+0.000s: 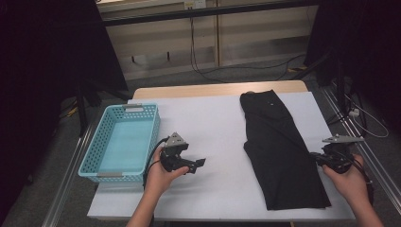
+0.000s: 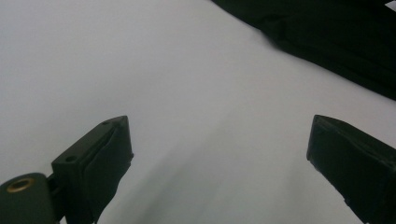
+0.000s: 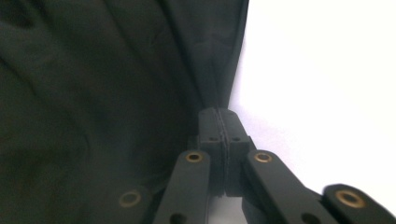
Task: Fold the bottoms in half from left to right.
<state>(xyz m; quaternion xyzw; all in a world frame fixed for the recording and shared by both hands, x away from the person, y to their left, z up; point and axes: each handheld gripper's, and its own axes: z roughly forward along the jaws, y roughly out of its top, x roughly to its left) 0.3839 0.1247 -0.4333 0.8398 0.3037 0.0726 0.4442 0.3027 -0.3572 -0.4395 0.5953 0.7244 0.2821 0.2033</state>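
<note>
I see the black trousers [image 1: 280, 150] lying lengthwise on the right half of the white table [image 1: 213, 127]. My right claw [image 3: 218, 122] sits at their right edge, jaws pressed together on the hem. My left claw [image 2: 219, 154] stands wide, holding nothing, beside the empty blue basket [image 1: 124, 142].

garment [image 1: 279, 151]: black cloth, matt, soft and lightly creased, seen along the right side of the table
table cover [image 1: 213, 127]: white, smooth, matt sheet
table [image 1: 217, 89]: pale wood, shown bare at the far edge
basket [image 1: 152, 124]: light blue plastic, perforated walls, slight sheen, at the left edge
left gripper [image 1: 201, 163]: black matt plastic jaws, brass-coloured metal rivet
right gripper [image 3: 218, 122]: black matt jaws, brass-coloured rivets, grey plate
</note>
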